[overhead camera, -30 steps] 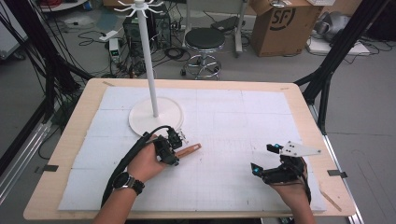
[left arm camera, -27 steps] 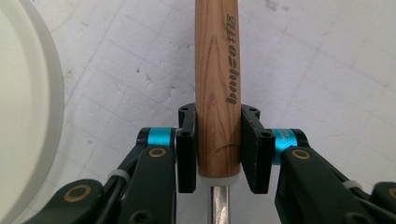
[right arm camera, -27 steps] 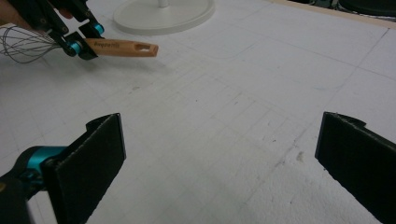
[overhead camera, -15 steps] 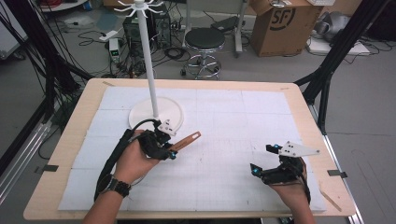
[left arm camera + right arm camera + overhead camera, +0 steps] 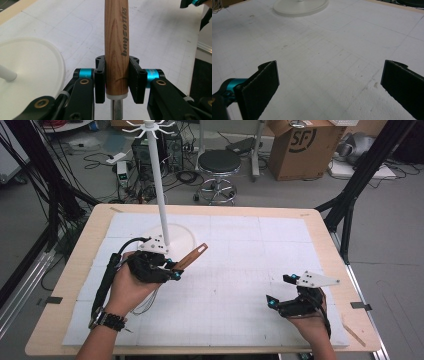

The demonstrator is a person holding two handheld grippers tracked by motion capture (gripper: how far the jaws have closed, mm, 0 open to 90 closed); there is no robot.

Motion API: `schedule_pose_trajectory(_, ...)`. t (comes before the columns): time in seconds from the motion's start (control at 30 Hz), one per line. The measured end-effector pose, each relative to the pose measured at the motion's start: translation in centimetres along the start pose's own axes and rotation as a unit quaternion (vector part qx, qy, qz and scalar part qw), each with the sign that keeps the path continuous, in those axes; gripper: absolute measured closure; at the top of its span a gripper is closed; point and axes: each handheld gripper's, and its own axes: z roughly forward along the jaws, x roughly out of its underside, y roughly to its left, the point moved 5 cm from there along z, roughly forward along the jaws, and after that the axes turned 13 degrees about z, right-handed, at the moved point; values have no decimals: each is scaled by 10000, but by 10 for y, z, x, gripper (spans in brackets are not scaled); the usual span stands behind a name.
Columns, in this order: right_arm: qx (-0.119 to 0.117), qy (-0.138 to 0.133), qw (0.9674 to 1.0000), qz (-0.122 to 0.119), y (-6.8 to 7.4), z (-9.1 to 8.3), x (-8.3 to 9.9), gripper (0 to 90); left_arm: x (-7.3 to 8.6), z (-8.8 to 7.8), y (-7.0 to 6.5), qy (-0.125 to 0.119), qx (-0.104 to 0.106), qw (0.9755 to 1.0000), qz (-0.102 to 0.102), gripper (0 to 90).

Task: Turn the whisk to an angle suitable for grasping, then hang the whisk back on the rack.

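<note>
Left gripper (image 5: 117, 80) clamps a wooden handle (image 5: 116, 45), its working end cut off; right gripper (image 5: 329, 87) gapes wide, empty

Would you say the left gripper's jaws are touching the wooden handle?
Touching: the left gripper view shows the left gripper with both jaws pressed flat against the wooden handle.

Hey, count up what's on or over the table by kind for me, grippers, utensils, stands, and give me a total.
Grippers: 2, the left gripper shut on the utensil, and the right gripper open.
Wooden-handled utensils: 1, the wooden-handled utensil, lifted off the mat.
Stands: 1, the white stand on its round base.
Total: 4
</note>
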Motion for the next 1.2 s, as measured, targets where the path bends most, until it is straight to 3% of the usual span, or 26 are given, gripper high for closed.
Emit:
schedule_pose_trajectory(0.17, 10, 18, 10000, 18, -1, 3, -1, 6, -2, -6, -1, -124, -112, 9998, -95, 704)
schedule_pose_trajectory(0.4, 7, -16, 10000, 69, -2, 4, -3, 5, -7, -17, 1, -405, -238, 9989, 60, 703)
schedule_pose_trajectory(0.7, -15, -11, 10000, 38, 2, 7, -7, 6, -3, -24, 0, -467, -256, 9986, 24, 703)
schedule_pose_trajectory(0.93, 7, -17, 10000, 62, 1, 7, -7, 5, -1, -30, 3, -685, -165, 9975, -89, 704)
schedule_pose_trajectory(1.2, -5, -24, 10000, 22, 1, 6, -7, 6, -8, -36, 8, -1125, 9, 9935, -162, 705)
